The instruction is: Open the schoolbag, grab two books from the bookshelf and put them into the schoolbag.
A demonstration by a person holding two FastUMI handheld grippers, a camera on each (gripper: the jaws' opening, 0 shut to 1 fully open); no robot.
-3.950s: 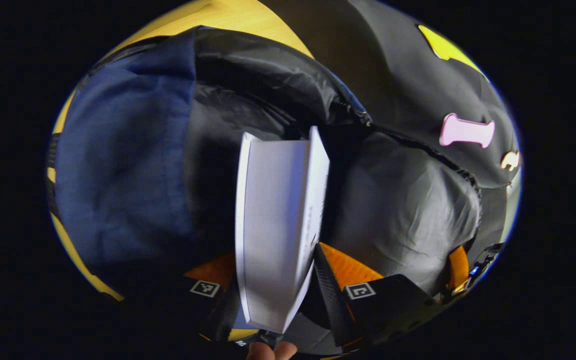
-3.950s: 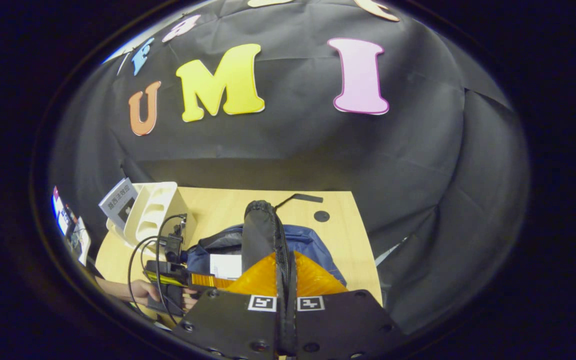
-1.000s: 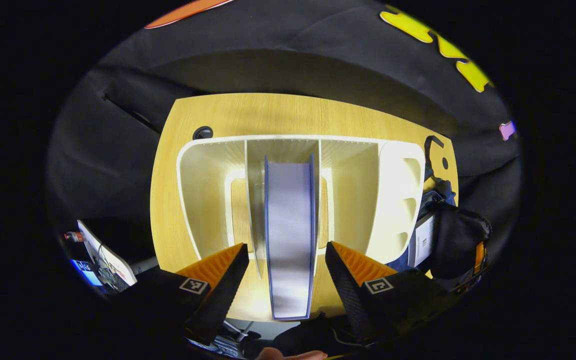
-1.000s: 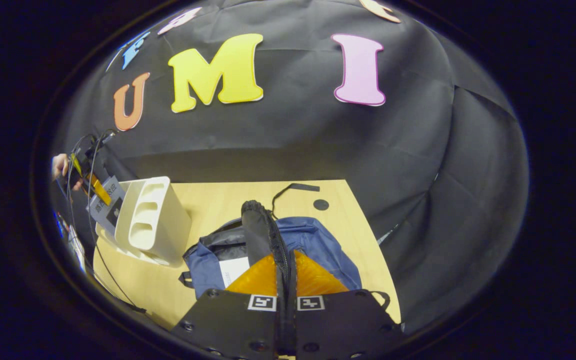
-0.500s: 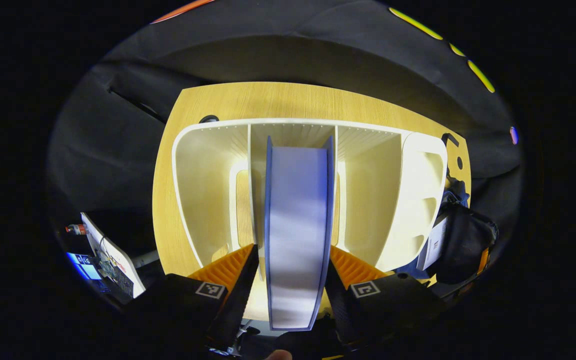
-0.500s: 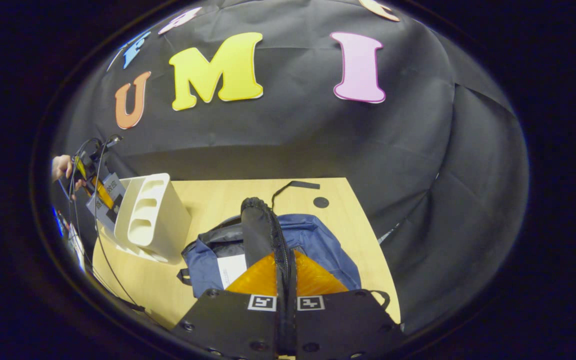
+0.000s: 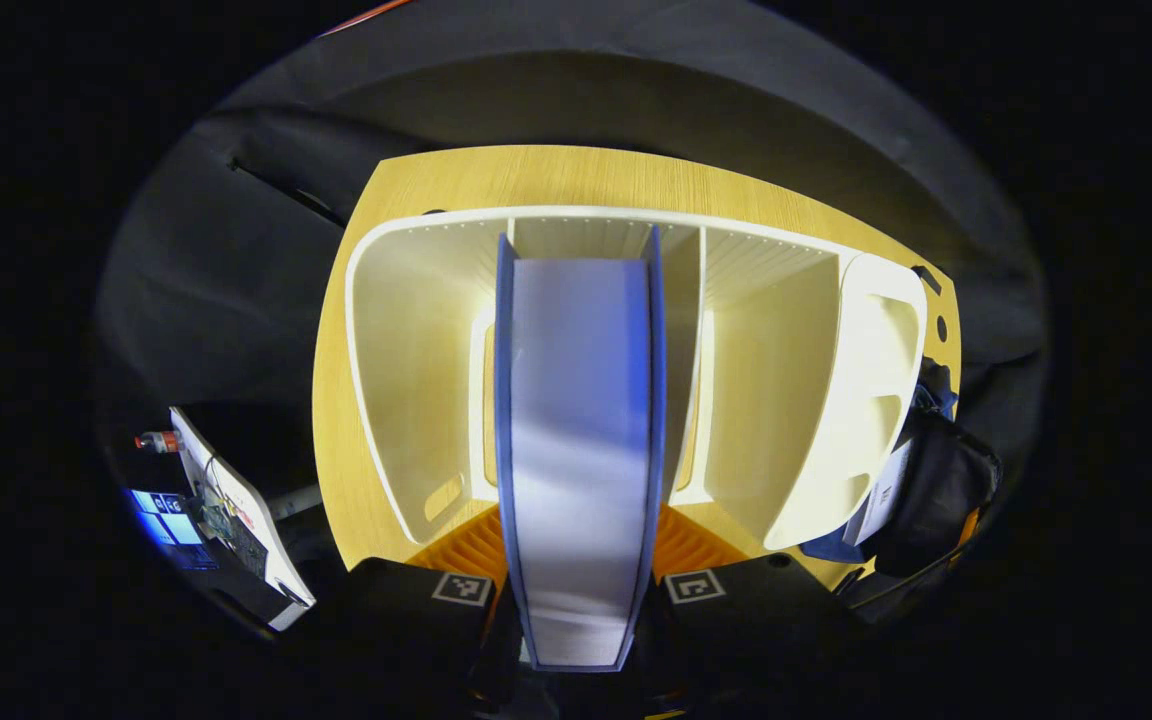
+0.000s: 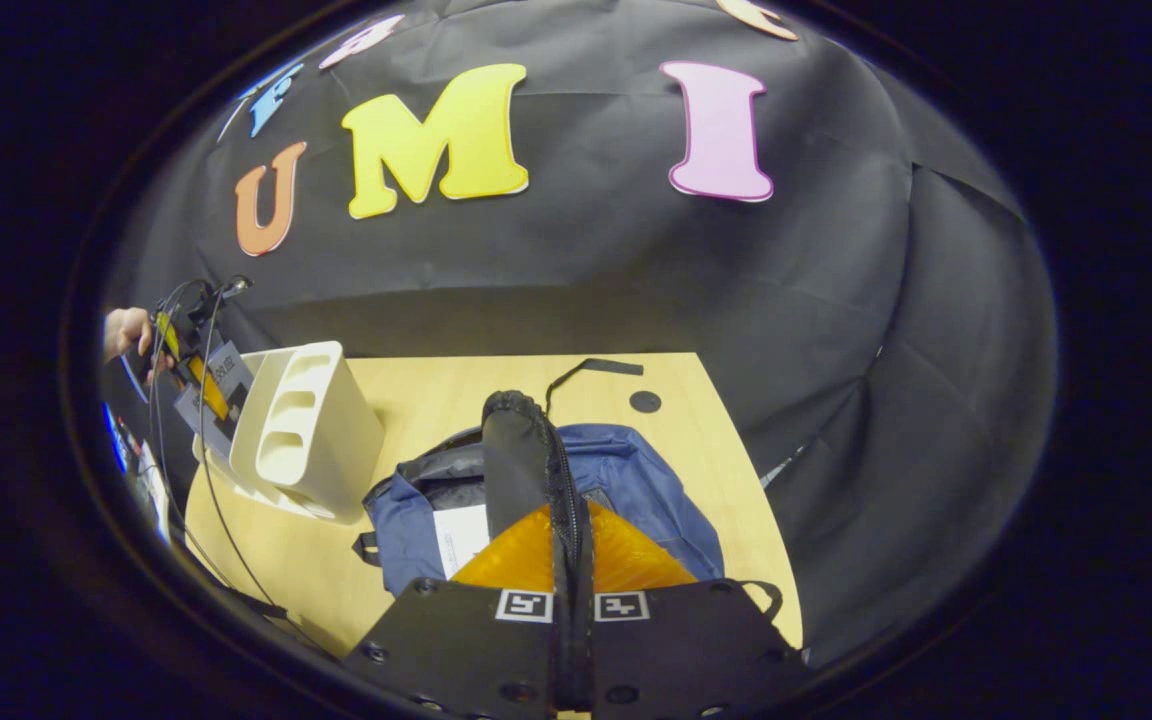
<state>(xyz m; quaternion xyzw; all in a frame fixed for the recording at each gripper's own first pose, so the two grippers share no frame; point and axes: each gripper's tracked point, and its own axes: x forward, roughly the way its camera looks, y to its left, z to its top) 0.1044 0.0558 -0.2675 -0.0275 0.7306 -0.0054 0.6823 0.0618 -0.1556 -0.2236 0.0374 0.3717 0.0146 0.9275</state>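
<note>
Your left claw (image 7: 576,590) reached down over the white plastic bookshelf (image 7: 806,390) with upright dividers, which stood on the light wooden tabletop (image 7: 416,180). A blue-covered book (image 7: 576,440) stood upright in the shelf's middle slot, directly ahead of that claw and running between its two fingers (image 7: 476,550); they sat close on either side of the book, but you could not tell whether both pressed on it. Your right claw (image 8: 573,560) was pinched on the raised black edge of the blue fabric schoolbag (image 8: 636,490), with its zipper running up between the fingers. The bag lay open just below and ahead of that claw, and a white book (image 8: 461,535) rested inside it on the claw's left. Farther to that side stood the bookshelf, with your left hand (image 8: 126,330) beyond it.
</note>
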